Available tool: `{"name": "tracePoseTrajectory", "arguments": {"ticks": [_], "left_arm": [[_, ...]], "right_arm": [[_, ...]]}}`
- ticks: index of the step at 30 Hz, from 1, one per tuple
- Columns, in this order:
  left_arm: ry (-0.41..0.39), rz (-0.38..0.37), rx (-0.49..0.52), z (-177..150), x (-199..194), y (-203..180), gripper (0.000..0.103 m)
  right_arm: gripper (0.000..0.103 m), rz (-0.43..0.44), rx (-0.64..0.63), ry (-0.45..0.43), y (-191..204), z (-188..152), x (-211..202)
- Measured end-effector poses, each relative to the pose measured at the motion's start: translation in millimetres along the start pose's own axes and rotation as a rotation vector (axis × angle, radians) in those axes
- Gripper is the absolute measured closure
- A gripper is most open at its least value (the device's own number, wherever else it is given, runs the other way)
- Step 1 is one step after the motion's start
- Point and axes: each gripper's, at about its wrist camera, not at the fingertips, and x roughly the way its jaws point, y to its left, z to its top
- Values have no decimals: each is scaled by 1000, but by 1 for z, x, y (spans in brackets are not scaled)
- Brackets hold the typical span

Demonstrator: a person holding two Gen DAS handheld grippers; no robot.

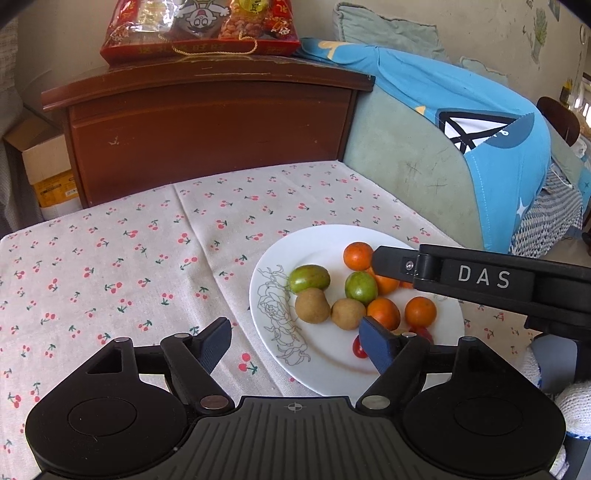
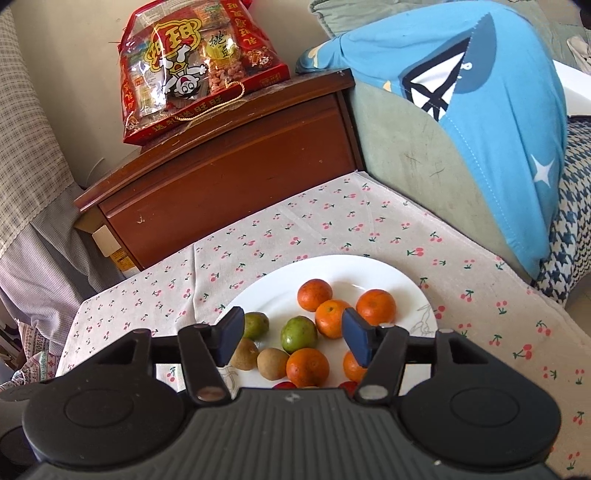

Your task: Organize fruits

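Landmark: a white plate [image 1: 325, 365] lay on the cherry-print tablecloth [image 1: 122, 258], and all fruit sat on it.
Left gripper [image 1: 295, 341]: its jaws stood well apart and held nothing; the left finger hung over the cloth just off the plate's left rim, the right finger over the plate's near part.
Fruit nearest the left gripper: two brown fruits [image 1: 312, 305] lay beyond the open jaws, the right one just beside the right fingertip; two green fruits [image 1: 308, 278] lay just behind them, toward the plate's far side.
Oranges [image 1: 383, 314]: grouped on the right half of the plate, one just beyond the left gripper's right finger.
Red fruits [image 1: 359, 349]: small, at the plate's near edge, partly hidden behind that same finger.
Right gripper [image 2: 293, 338]: it was partly open and empty, over the plate's near half; in the left wrist view its finger reached in from the right over the oranges.
Fruit under the right gripper: a green fruit [image 2: 298, 334] and an orange [image 2: 307, 367] showed between its fingers, neither pressed by the pads.
Beyond the plate: a wooden cabinet [image 1: 207, 129] with a red snack bag [image 1: 199, 29] on top, and a blue cloth [image 1: 480, 122] to the right.
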Motion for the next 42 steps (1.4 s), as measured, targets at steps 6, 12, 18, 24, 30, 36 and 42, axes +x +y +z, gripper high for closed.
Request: {"name": "tracePoseTrajectory", "arguments": {"ticks": [6, 12, 18, 24, 30, 36, 42], "left_arm": [[29, 40, -35, 0, -11, 7, 23], [41, 76, -46, -1, -22, 9, 17], [63, 92, -92, -7, -26, 13, 16], [83, 126, -99, -12, -28, 13, 15], [105, 145, -115, -15, -28, 15, 13], [118, 155, -117, -15, -26, 15, 13], [131, 164, -111, -16, -21, 13, 12]], "right_arm": [[36, -58, 10, -8, 1, -1, -18], [31, -104, 31, -25, 1, -8, -37], [28, -160, 83, -4, -4, -22, -50], [25, -219, 71, 27, 1, -37, -55], [23, -252, 61, 69, 7, -45, -53], [21, -291, 29, 78, 11, -48, -48], [19, -318, 18, 91, 10, -49, -44]]}}
